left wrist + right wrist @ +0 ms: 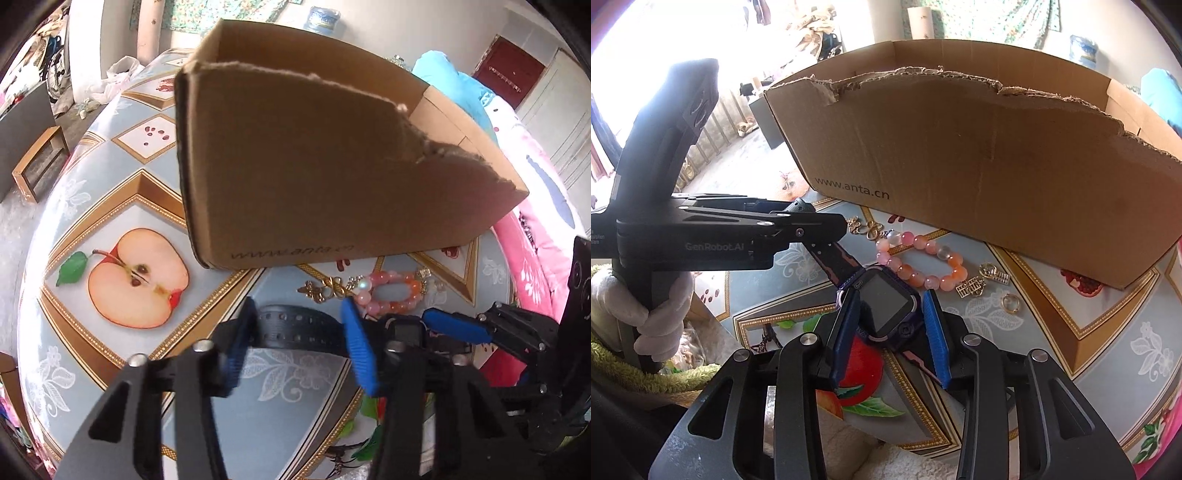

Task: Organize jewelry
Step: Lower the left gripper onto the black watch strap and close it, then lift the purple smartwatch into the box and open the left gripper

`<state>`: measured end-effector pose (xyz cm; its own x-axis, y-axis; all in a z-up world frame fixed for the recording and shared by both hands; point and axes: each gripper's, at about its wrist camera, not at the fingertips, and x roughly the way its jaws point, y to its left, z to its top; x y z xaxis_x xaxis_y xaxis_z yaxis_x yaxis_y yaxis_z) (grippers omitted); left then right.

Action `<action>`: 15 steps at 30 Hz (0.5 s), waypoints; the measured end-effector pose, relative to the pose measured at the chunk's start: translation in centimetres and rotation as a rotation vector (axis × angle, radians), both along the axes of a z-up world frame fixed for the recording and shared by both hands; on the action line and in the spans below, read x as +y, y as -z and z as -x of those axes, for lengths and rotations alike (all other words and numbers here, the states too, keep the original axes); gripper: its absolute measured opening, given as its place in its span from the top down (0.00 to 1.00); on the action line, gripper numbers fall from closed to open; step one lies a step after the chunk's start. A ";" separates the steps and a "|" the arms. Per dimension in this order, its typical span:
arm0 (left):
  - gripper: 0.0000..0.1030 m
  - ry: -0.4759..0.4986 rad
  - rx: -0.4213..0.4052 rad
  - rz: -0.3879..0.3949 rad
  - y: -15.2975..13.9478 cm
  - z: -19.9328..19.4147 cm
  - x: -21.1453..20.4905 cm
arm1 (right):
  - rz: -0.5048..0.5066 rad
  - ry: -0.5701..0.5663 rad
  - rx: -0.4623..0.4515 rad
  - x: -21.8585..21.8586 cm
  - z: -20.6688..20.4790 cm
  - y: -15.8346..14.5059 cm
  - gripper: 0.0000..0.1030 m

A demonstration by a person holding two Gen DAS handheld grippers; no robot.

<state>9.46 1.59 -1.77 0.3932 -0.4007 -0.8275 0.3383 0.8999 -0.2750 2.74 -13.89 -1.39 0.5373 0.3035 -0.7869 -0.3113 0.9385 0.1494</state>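
Note:
A purple smartwatch [886, 306] lies face up with my right gripper [890, 314] shut on its case, one blue pad on each side. Its black strap [299, 325] runs away from the case and across the gap of my left gripper [301, 317]. The left jaws stand apart over the strap; its tip [801, 205] pokes out past the far finger. Just beyond lie a pink and orange bead bracelet [923, 262], a gold butterfly brooch [868, 227], gold charms [982, 280] and a gold ring [1010, 303]. A torn cardboard box [979, 155] stands open-topped behind them.
The table [295, 376] wears a blue cloth printed with fruit. A gloved hand [661, 317] holds the left gripper's handle. Pink bedding [535, 229] lies right of the table, and a wooden stool [37, 162] stands on the floor to the left.

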 end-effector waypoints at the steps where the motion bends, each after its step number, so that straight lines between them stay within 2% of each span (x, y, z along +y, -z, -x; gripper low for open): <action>1: 0.62 0.005 -0.006 -0.017 0.0 0.2 -0.2 | 0.000 0.001 -0.001 0.0 0.0 0.0 0.66; 5: 0.65 0.013 -0.033 -0.087 0.3 1.2 -1.6 | -0.015 0.026 0.012 -0.8 -0.2 -0.3 0.66; 10: 0.65 0.015 -0.058 -0.146 0.2 2.3 -1.9 | -0.173 0.139 0.045 -5.5 1.3 -1.6 0.66; 15: 0.65 0.031 -0.086 -0.187 0.4 3.1 -2.4 | -0.144 0.276 0.113 -8.9 3.1 -0.7 0.69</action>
<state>6.40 -0.86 -2.15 0.4555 -0.2565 -0.8525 0.3821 0.9212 -0.0730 -0.40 -22.81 -0.65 0.5264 0.2711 -0.8059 -0.0223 0.9519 0.3057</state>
